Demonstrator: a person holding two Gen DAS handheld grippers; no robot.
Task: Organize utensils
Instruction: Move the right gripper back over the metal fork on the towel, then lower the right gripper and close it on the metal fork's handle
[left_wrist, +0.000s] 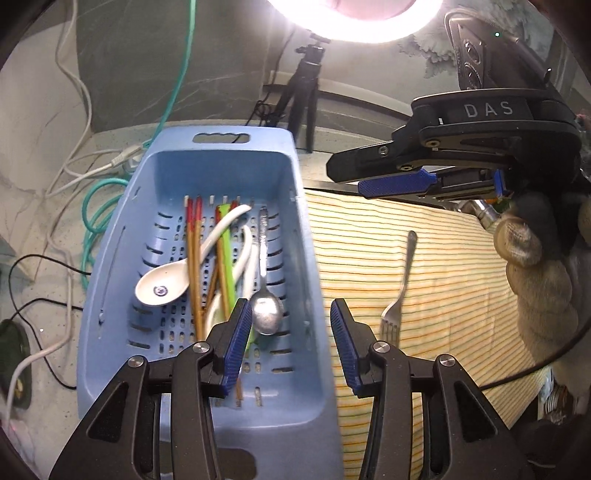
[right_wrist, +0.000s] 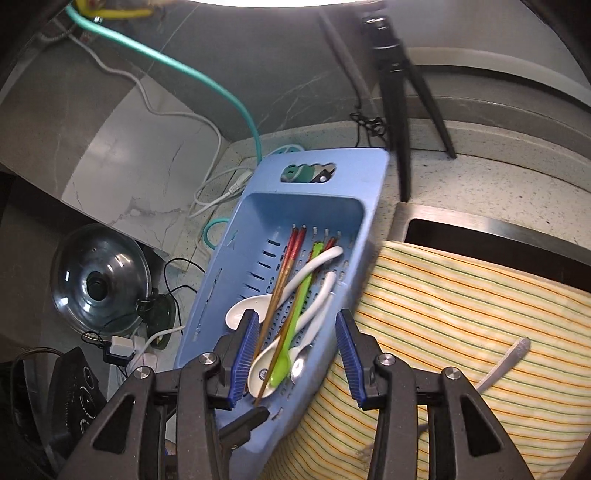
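A blue slotted basket (left_wrist: 110, 295) holds red-tipped chopsticks (left_wrist: 192, 258), white ceramic spoons (left_wrist: 162, 286), a green utensil (left_wrist: 226, 254) and a metal spoon (left_wrist: 266, 317). A metal fork (left_wrist: 397, 291) lies on the striped cloth (left_wrist: 443, 295) to the basket's right. My left gripper (left_wrist: 291, 310) hangs open over the basket's right wall, nothing between its fingers. My right gripper (left_wrist: 373, 177), held by a gloved hand (left_wrist: 539, 280), hovers above the cloth. In the right wrist view the right gripper (right_wrist: 298, 321) is open and empty above the basket (right_wrist: 214, 295); the fork's handle (right_wrist: 513, 358) shows at right.
A black tripod (left_wrist: 306, 85) stands behind the basket under a bright ring light. White, teal and black cables (left_wrist: 92, 206) trail over the counter to the left. A glass pot lid (right_wrist: 96, 280) and a sink edge (right_wrist: 480, 229) are also in view.
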